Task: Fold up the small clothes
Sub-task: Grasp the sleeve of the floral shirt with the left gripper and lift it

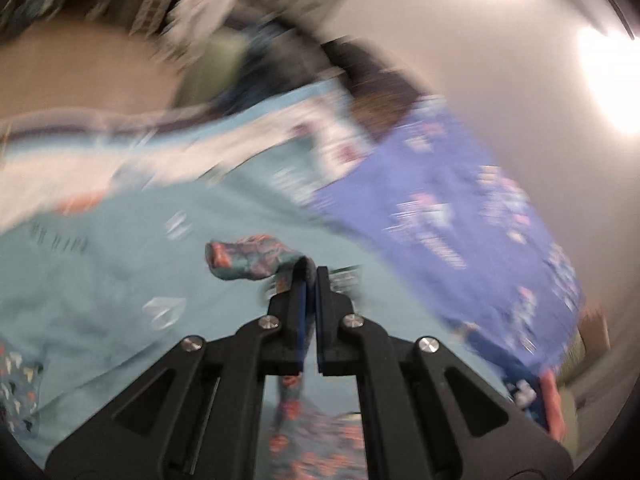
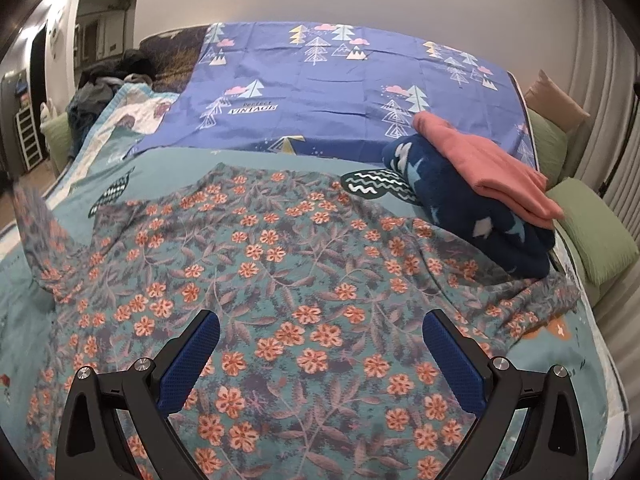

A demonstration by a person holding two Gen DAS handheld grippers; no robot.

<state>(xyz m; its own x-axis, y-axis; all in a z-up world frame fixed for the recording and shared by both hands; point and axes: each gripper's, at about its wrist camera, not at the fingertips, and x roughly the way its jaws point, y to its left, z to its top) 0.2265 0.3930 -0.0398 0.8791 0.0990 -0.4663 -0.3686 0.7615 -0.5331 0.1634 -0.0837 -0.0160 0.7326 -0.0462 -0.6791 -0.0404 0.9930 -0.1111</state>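
A teal floral garment with orange flowers lies spread on the bed. My right gripper is open just above its near part, empty. My left gripper is shut on a corner of the same floral garment and holds it lifted above the teal bedspread; the cloth hangs down between the fingers. The left wrist view is blurred by motion. The lifted corner shows at the far left of the right wrist view.
A folded navy garment with a folded pink one on top lies at the right of the bed. A blue tree-print sheet covers the far half. Green cushions line the right edge. Dark clothes are piled far left.
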